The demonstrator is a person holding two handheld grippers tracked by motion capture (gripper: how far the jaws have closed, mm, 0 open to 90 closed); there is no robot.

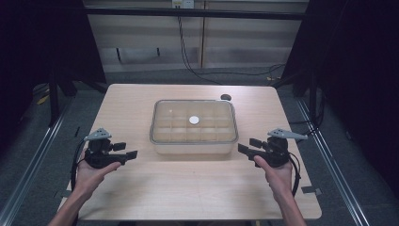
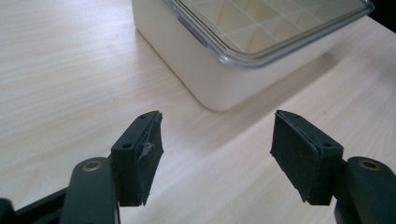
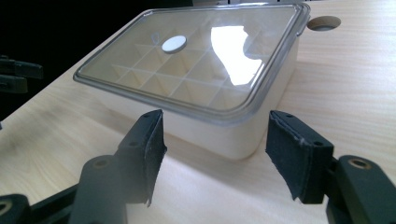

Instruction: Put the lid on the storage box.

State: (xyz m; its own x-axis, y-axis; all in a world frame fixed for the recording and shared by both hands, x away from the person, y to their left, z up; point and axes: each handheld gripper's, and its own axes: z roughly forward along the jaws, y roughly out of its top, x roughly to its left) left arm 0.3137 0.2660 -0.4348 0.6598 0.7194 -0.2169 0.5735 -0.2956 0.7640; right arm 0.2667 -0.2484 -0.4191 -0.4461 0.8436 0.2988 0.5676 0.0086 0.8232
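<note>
A cream plastic box (image 1: 193, 147) with a clear lid (image 1: 211, 113) sits at the middle of the wooden table (image 1: 141, 188). Its inside is split into several compartments. A small white disc (image 1: 194, 120) lies on the lid's centre. My left gripper (image 1: 128, 150) hovers just left of the box's near left corner, open and empty, pointing right toward it. My right gripper (image 1: 247, 145) mirrors it at the near right corner, open and empty. In the left gripper view the box corner (image 2: 205, 79) stands beyond the open gripper (image 2: 217, 144). In the right gripper view the box (image 3: 224, 135) and disc (image 3: 173, 44) lie ahead of the open gripper (image 3: 215, 144).
A round dark hole (image 1: 226, 97) is set in the table behind the box's far right corner. A black cable (image 1: 188, 61) runs across the floor behind the table. Bare wood spreads in front of the box between my hands.
</note>
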